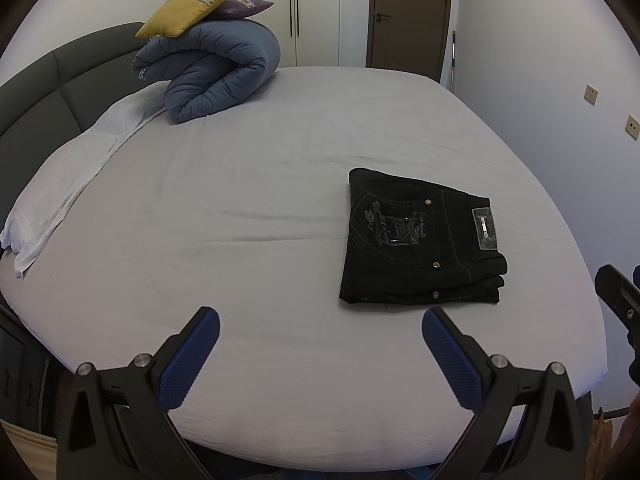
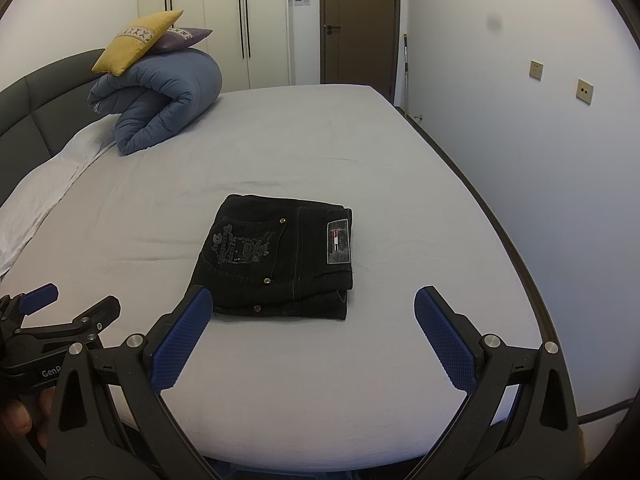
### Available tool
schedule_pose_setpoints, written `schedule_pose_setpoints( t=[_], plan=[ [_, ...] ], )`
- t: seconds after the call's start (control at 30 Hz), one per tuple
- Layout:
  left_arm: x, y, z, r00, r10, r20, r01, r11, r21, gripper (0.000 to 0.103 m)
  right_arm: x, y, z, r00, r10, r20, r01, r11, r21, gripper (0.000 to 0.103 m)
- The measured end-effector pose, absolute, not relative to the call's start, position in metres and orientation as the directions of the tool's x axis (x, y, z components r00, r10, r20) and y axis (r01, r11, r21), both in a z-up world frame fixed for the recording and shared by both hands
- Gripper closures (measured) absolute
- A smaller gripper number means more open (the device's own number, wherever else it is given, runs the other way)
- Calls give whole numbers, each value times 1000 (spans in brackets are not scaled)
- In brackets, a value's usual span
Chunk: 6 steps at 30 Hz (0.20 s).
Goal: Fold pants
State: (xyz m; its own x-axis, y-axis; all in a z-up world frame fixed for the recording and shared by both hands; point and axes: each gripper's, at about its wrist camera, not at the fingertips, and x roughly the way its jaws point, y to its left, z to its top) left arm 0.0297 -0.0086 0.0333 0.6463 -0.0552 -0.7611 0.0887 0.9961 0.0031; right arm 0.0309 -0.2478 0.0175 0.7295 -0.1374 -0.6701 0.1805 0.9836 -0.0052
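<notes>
From my left tool (image 1: 320, 330) I see both blue pads spread wide with nothing between them, held above the near edge of the bed (image 1: 256, 208). My right tool (image 2: 314, 308) is likewise released, its pads far apart and holding nothing, hovering over the same near edge. The pants (image 2: 280, 254) lie folded into a compact black stack on the pale sheet, nearer the right side of the bed than the left; in the left wrist view the pants (image 1: 422, 240) sit ahead and to the right of my left tool, apart from its pads. The embroidered back pocket faces up, and a grey waistband patch (image 2: 338, 242) shows at the stack's right end, with small metal rivets along the pocket seams. In the right wrist view the left pad overlaps the stack's near left corner, though I cannot tell whether it touches the cloth. My left tool (image 2: 60, 308) also appears at the lower left of that view, well clear of the pants. At the far left of the bed a rolled blue duvet (image 1: 216, 72) rests by the dark headboard (image 1: 48, 96), with a yellow cushion (image 1: 188, 10) and a purple cushion (image 1: 248, 7) lying on top of it. A brown door (image 2: 358, 20) stands closed beyond the bed.
</notes>
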Motion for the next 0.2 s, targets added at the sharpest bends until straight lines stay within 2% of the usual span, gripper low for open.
schedule_pose_setpoints(
  t=[0.2],
  plan=[
    [30,-7,32,646,-61,-761,81,997,-11,0,32,-248,17,727,-137,-673,179,984,-7,0]
  ],
)
